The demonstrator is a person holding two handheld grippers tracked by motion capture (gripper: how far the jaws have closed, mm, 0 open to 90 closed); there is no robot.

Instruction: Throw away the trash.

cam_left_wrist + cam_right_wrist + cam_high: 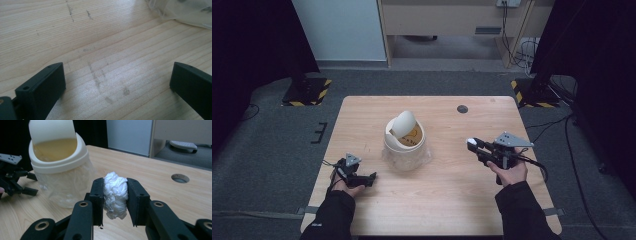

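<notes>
White crumpled tissue (471, 143) rides clamped in the right gripper (477, 147) right of the swing-lid bin (404, 145) on the tabletop (452, 200) in the high view, likely bound for it; the left gripper view has jaws wide apart, empty, near the bin's liner (185, 11); the right gripper view confirms the squeeze on the wad.

Black sleeves (332, 215), black screwed gripper (115, 202) with grey plate.

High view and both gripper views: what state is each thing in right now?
Bin: upright mid-table, clear liner bag bulging out under the rim.
Swing lid: tilted open.
Crumpled tissue: clamped between the right gripper's jaws, off the table.
Right gripper: shut on the tissue, apart from the bin.
Left gripper: open, holding nothing, low over the table.
</notes>
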